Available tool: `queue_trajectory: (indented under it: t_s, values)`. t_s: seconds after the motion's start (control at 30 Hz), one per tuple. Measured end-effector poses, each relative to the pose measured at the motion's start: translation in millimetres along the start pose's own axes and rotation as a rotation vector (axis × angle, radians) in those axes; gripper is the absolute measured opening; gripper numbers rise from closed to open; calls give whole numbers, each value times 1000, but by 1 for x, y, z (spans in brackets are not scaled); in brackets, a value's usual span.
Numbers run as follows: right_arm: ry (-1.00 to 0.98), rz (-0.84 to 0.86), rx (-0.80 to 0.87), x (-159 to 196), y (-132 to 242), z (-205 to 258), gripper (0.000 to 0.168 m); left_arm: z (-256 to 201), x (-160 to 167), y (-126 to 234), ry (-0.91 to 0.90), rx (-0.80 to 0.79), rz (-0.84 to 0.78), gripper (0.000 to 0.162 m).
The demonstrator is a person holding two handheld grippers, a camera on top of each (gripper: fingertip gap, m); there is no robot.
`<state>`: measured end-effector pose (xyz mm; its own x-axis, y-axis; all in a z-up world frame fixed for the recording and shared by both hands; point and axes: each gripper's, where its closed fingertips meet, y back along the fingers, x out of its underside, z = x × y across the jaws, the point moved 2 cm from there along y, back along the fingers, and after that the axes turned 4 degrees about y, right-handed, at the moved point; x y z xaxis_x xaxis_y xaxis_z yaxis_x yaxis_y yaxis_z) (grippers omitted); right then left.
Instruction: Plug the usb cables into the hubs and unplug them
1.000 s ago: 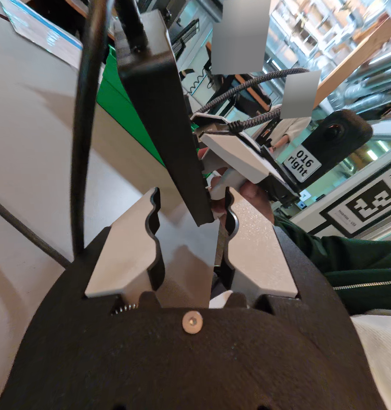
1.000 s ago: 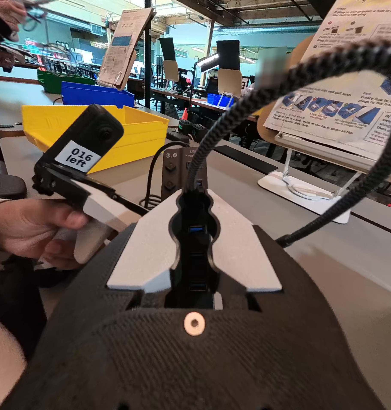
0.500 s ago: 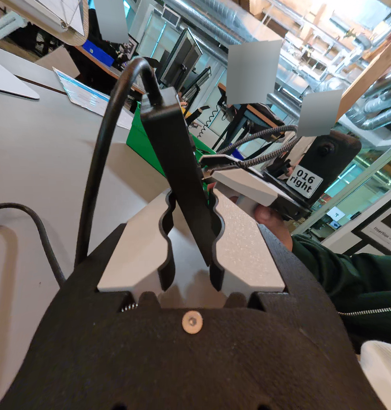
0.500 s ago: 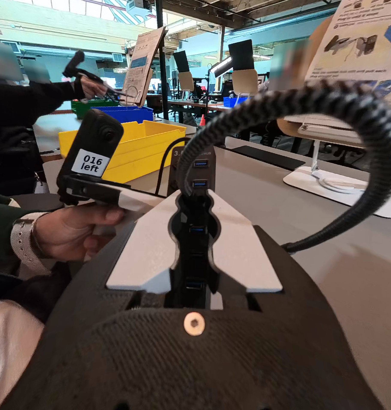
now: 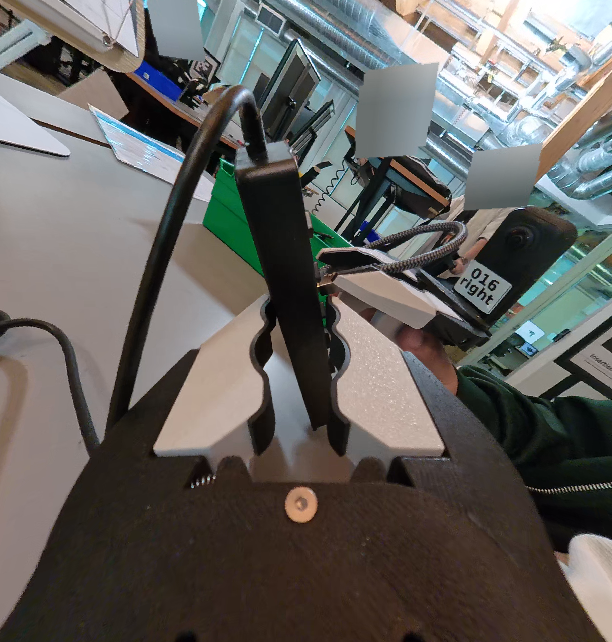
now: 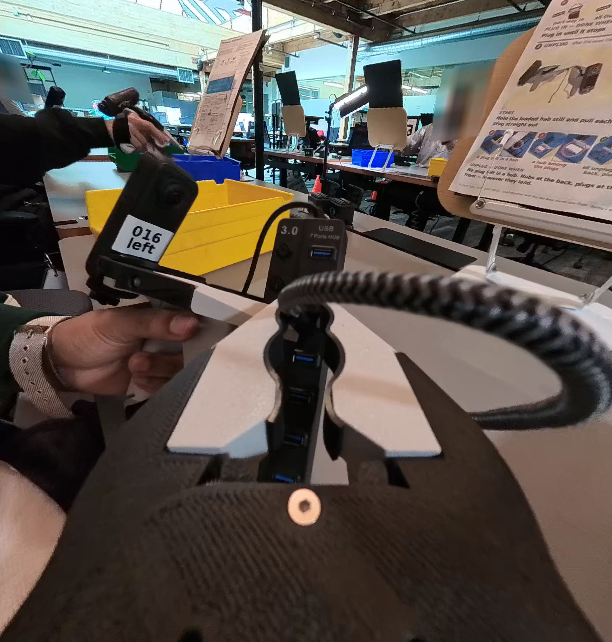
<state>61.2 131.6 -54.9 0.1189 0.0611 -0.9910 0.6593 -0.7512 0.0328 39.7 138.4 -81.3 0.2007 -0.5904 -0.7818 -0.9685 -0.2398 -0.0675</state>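
Fingers of my left gripper (image 5: pixel 299 378) sit lowest in the left wrist view, clamped on one black USB hub (image 5: pixel 283 278) that stands nearly upright between them, its edge toward the camera. A smooth black cord (image 5: pixel 165 264) leaves the hub's top end and arches down along the left of the frame to the grey table (image 5: pixel 54 243).

From the right of that view my right gripper (image 5: pixel 327 274) comes in, pinched on the plug of one braided cable (image 5: pixel 412 250); the plug's metal tip is at the hub's face, and I cannot tell whether it is seated.

In the right wrist view the right gripper (image 6: pixel 302 323) fills the bottom of the frame, its pale fingers (image 6: pixel 374 392) closed round the plug. I count five blue ports on the hub (image 6: pixel 311 250): one above the fingers, four in the gap below. The braided cable (image 6: pixel 506 312) loops out to the right of the frame and back. At left, a hand (image 6: pixel 102 347) grips the handle of the left gripper.

Farther up the frame, on the table (image 6: pixel 454 347), lies one yellow bin (image 6: pixel 228 215); behind it I count two blue bins (image 6: pixel 207 166) and one green bin (image 6: pixel 123 159). One instruction sheet on a stand (image 6: pixel 554 132) occupies the upper right. Beyond is an open workshop with rows of benches, and exposed ducts (image 5: pixel 332 31) run across the top of the left wrist view.
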Motion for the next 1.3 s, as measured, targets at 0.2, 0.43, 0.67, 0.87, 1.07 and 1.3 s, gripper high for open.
queue_trajectory:
  t_s: [0.2,0.43,0.67,0.87,1.07,1.3]
  values:
    - [21,29,34,3,0,-3,15,3,-1,1,35,-8,-13,26]
    - [17,19,49,2,2,-7,15,2,-11,5,117,46,-75,32]
    - [86,44,10,5,-1,3,15,12,-15,9,181,23,-103,31]
    - [279,48,-18,2,-4,24,7,14,-15,8,215,28,-107,31]
    - [293,74,-27,7,-7,29,7,18,-20,10,240,14,-122,22]
    - [247,128,5,20,-12,19,25,24,-28,16,182,-50,-181,21]
